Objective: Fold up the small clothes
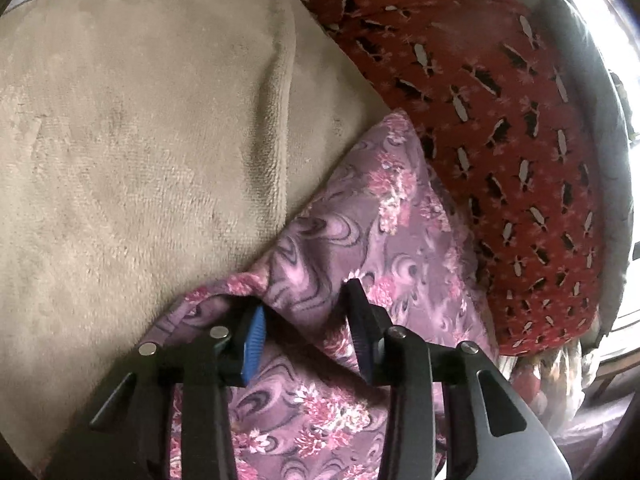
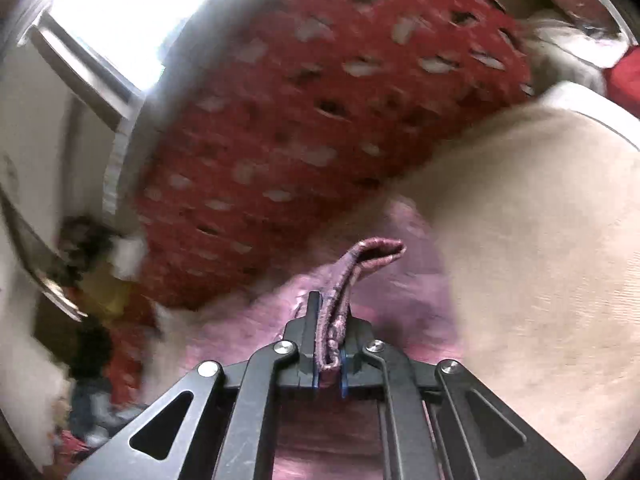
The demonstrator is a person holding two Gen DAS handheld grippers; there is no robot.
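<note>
Lying across the lower centre of the left wrist view, the purple floral garment (image 1: pixel 340 248) spreads over a beige plush blanket (image 1: pixel 132 140), its far corner reaching up toward a red patterned pillow (image 1: pixel 492 92) that fills the upper right. Left gripper (image 1: pixel 306 330): fingers set wide apart, blue pad (image 1: pixel 252 344) visible on the left finger, dark ribbed pad on the right one; a raised ridge of the garment runs between them, but neither pad closes on it. Fabric also passes beneath the gripper body toward the bottom edge. Garment edge meets the blanket along a diagonal line from lower left to upper centre. Right wrist view is motion-blurred in the background. Right gripper (image 2: pixel 330 316): fingers drawn narrow and clamped on a bunched fold of the same purple garment (image 2: pixel 352 272), which stands up from between the pads and curls over at its tip into a small loop. More of the purple cloth lies blurred below and behind the pinched fold. Beige blanket (image 2: pixel 540 220) occupies the right side of this view; red pillow (image 2: pixel 320 112) sits beyond the gripper, upper centre. Bright window (image 2: pixel 120 12) at upper left; blurred clutter at lower left, items not identifiable.
</note>
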